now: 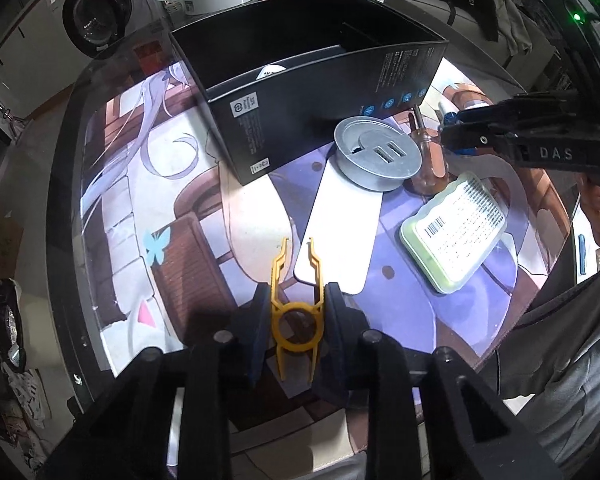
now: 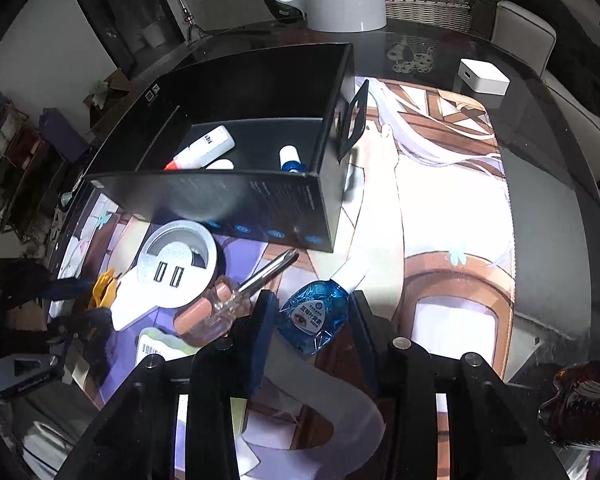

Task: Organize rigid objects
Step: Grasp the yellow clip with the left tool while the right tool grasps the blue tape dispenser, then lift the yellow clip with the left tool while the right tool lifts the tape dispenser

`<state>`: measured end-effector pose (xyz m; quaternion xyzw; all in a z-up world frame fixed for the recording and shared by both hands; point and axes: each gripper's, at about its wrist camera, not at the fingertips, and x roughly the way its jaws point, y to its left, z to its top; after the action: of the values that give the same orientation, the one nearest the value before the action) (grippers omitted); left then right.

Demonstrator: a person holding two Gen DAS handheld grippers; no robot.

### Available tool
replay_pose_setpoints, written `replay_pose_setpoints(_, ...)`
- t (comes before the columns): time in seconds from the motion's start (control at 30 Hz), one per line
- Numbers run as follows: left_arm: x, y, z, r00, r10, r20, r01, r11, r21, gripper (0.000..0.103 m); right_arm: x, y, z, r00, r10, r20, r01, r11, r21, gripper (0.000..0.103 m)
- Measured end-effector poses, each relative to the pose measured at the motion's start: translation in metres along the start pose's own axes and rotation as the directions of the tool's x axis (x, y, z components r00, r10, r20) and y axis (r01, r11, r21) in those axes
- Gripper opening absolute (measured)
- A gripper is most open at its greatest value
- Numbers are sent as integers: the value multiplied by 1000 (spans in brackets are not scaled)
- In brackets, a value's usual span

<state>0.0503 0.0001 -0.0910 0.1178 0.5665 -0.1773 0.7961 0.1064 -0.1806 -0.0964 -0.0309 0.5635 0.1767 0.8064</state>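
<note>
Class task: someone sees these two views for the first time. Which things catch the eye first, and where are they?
The big black box stands open at the back of the printed mat, small bottles inside. In front lies a round silver USB hub. The left tool grips a yellow plastic clip; the right tool straddles a blue eye-drop bottle.
</note>
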Motion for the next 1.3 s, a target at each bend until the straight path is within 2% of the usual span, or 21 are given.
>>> replay_pose_setpoints(0.2, -1, 22, 8, 1000, 27, 13, -26, 996, -87, 25, -7, 11, -16, 1000, -20, -17, 19, 996, -87, 38)
replay_pose_setpoints(0.43, 9, 36, 12, 998, 62, 3, -61, 988, -144, 25, -5, 7, -15, 1000, -10, -16, 9, 997, -73, 40)
replay_pose_setpoints(0.5, 13, 35, 13, 997, 80, 1, -79, 988, -136, 27, -3, 8, -15, 1000, -7, -20, 6, 997, -76, 43)
replay_pose_setpoints(0.63, 12, 34, 13, 992, 126, 3, -124, 984, -125, 42, -1, 13, -16, 1000, -24, -18, 22, 995, -102, 48)
replay_pose_setpoints(0.8, 12, 37, 11, 993, 120, 4, -118, 983, -139, 44, 1, 21, -20, 998, -68, -15, 65, 987, -150, 48)
replay_pose_setpoints(0.9, 11, 35, 8, 992, 127, 3, -125, 983, -134, 44, 0, 22, -20, 997, -69, -18, 66, 986, -154, 48)
replay_pose_setpoints(0.97, 10, 35, 7, 994, 107, 2, -106, 984, -140, 37, 1, 22, -21, 997, -71, -17, 67, 985, -160, 48)
replay_pose_setpoints(1.03, 11, 33, 11, 996, 86, 1, -85, 987, -137, 25, 1, 23, -22, 997, -76, -17, 72, 984, -161, 48)
replay_pose_setpoints(1.1, 11, 28, 12, 996, 90, 0, -90, 988, -125, 25, 1, 22, -20, 996, -87, -16, 83, 983, -164, 46)
replay_pose_setpoints(1.17, 9, 25, 12, 995, 100, 3, -99, 988, -121, 24, 0, 25, -21, 996, -86, -14, 82, 982, -172, 37)
replay_pose_setpoints(1.3, 6, 23, 12, 996, 91, 14, -88, 988, -123, 24, -1, 29, -23, 996, -87, -9, 84, 979, -184, 36)
